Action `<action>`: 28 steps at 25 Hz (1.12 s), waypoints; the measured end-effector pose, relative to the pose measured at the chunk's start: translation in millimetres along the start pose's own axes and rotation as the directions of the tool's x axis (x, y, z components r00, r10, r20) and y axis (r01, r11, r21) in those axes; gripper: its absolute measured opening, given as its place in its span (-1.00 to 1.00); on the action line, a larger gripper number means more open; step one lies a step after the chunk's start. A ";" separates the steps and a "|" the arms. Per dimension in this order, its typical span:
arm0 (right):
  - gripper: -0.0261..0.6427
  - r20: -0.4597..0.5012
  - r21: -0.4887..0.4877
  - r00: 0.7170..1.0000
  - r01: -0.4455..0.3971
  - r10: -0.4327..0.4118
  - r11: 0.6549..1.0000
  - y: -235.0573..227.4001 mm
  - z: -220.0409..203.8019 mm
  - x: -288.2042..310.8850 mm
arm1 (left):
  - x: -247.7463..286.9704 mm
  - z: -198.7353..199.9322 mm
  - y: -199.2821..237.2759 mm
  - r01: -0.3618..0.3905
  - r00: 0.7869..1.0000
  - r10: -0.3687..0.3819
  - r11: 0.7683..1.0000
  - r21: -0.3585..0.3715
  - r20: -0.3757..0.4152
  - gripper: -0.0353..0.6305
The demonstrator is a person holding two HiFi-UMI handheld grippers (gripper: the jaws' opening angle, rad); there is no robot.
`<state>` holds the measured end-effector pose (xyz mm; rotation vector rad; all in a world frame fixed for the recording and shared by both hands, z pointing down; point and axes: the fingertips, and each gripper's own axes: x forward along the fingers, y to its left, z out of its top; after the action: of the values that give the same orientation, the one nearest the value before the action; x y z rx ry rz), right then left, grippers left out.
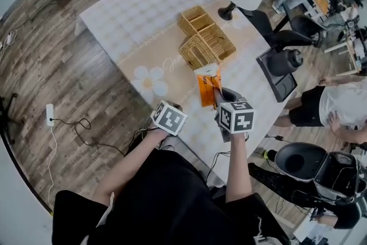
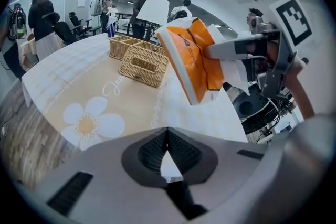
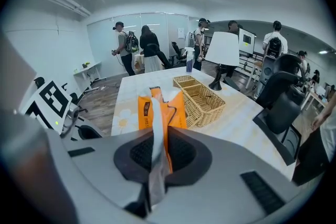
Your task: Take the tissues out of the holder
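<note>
Right gripper (image 3: 157,150) is clamped tight on the orange tissue pack (image 1: 207,89), holding it tilted above the table (image 1: 132,14), clear of the wicker baskets (image 1: 206,43). Left gripper (image 2: 167,132) is closed, empty.

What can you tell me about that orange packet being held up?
It is a soft orange plastic tissue pack, flattish and rectangular, with white tissue showing at its opening. The right hand-held gripper is shut on one edge, holding it tilted in the air above the table, nearer the person than the wicker baskets. Nothing else touches it.
</note>
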<state>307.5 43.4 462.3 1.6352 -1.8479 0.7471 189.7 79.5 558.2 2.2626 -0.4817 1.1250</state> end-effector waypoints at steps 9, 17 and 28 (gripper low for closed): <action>-0.85 -0.009 0.038 1.000 0.003 -0.003 0.999 14.2 -32.9 -18.9 | -1.3 -25.3 -21.8 0.024 0.999 -0.024 1.000 0.017 -0.027 -0.89; -0.85 -0.019 0.065 1.000 0.006 -0.005 0.998 15.4 -62.6 -35.0 | 5.1 -36.6 -43.0 0.037 0.998 -0.036 0.999 0.034 -0.042 -0.89; -0.85 -0.051 0.047 0.998 -0.044 0.046 0.998 28.0 -94.0 -45.8 | 6.4 -49.6 -62.8 0.009 0.999 -0.009 1.000 -0.003 -0.031 -0.89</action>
<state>288.6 145.5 492.9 1.5920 -1.8487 0.8492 197.1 158.9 567.3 2.2397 -0.4595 1.1522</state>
